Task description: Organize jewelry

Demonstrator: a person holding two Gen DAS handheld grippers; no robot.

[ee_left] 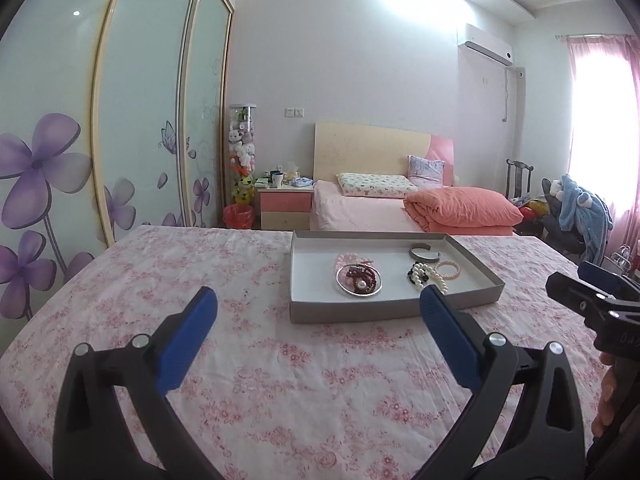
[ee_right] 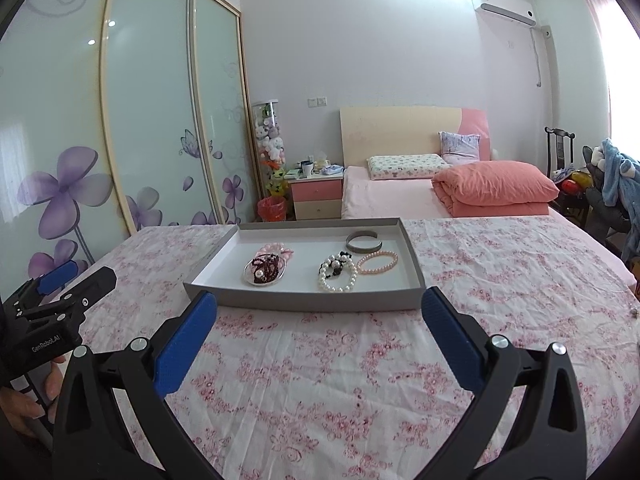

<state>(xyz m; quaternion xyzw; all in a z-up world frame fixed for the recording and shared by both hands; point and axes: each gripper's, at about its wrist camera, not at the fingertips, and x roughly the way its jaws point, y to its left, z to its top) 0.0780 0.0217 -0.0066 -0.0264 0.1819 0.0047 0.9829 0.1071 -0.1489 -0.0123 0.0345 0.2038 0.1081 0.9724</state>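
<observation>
- The jewelry sits in a flat grey tray [ee_right: 224, 294] with low walls, on a surface with a pink flower cloth [ee_right: 320, 380].
- A small glass dish [ee_right: 250, 280] near the front left of the tray holds dark red beads [ee_right: 269, 267] and a pearl. Pink beads [ee_right: 276, 249] lie just behind it.
- A white pearl string [ee_right: 340, 278] lies tangled with black beads [ee_right: 334, 266]. A pink bead ring [ee_right: 378, 262] touches it, and a silver cuff [ee_right: 364, 242] sits behind, near the back wall.
- The left hand-held gripper [ee_left: 318, 306] is wide open and holds nothing. The right hand-held gripper [ee_right: 318, 306] is wide open too, and also holds nothing. Both are in front of the tray, not touching it.
- The white and black beads may come up together if one is pulled, because they are tangled.
- The dish looks light and slippery. A bump could tip it and spill the beads.
- The tray looks light too. A push on its front wall could slide it on the cloth.
- The pink ring could get dragged along, since it touches the pearls.
- The two grippers are near each other, so they could bump if both go for the same spot.
- There is lots of open cloth in front of the tray and on both sides.
- The far edge of the surface is just behind the tray, so a push that way is risky.
</observation>
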